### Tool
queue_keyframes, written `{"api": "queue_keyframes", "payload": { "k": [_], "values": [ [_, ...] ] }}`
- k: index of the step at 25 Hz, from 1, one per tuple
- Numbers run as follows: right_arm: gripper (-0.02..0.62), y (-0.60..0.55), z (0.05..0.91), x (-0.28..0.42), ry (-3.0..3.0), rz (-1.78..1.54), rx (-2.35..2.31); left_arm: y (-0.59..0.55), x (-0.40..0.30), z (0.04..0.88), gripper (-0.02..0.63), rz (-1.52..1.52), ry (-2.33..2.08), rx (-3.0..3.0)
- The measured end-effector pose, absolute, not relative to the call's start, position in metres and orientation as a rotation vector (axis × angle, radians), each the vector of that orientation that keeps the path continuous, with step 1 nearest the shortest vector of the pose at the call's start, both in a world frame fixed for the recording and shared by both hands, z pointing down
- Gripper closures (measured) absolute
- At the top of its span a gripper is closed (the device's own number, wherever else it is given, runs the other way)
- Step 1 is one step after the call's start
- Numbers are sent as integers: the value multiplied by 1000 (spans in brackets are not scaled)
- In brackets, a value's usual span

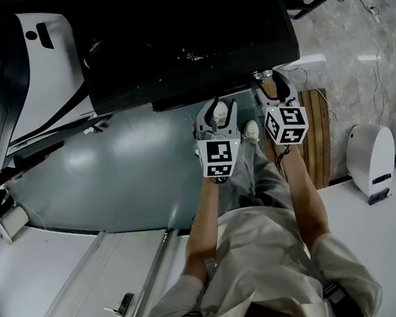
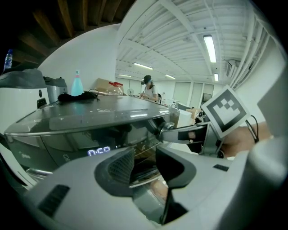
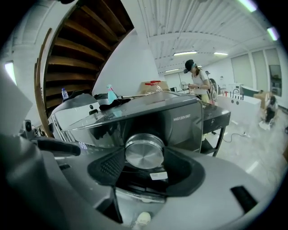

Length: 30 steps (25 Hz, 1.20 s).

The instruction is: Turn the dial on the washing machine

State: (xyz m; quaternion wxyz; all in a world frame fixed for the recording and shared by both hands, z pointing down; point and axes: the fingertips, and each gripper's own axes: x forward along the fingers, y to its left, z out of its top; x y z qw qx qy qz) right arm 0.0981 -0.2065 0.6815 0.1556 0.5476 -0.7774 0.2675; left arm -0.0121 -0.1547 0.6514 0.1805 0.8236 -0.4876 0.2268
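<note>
The washing machine (image 1: 186,37) is a dark grey top-loader straight ahead of me. Its round silver dial (image 3: 144,151) sits at the right end of the front panel, between the pads of my right gripper (image 3: 144,156), which is shut on it. From above, the right gripper (image 1: 269,85) reaches under the machine's front edge and the dial is hidden. My left gripper (image 1: 216,114) hovers just to its left, facing the panel and its lit display (image 2: 99,151). The left gripper (image 2: 145,155) is open with nothing between its pads.
A white appliance (image 1: 36,72) stands left of the machine. A wooden slatted board (image 1: 318,136) and a white device (image 1: 371,158) lie to the right. A blue bottle (image 2: 77,85) and a black cloth (image 2: 76,95) rest on the lid. A person (image 3: 198,81) stands far behind.
</note>
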Motion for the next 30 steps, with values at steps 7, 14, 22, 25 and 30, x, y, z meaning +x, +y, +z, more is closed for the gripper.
{"api": "queue_keyframes", "payload": {
  "k": [7,14,22,25,30],
  "values": [
    [325,-207,682,100,-2265,912,1596,-155,-10,650,448,636,-1370,2334],
    [325,-207,683,101,-2296,1029,1596,-157,-8,649,449,631,-1370,2335],
    [325,-208,684,103,-2325,1193,1595,-157,-4,649,449,626,-1366,2337],
    [325,-208,684,104,-2341,1272,1598,-158,-3,648,451,628,-1366,2337],
    [325,-208,686,105,-2371,1422,1588,-157,-3,649,451,626,-1366,2337]
  ]
}}
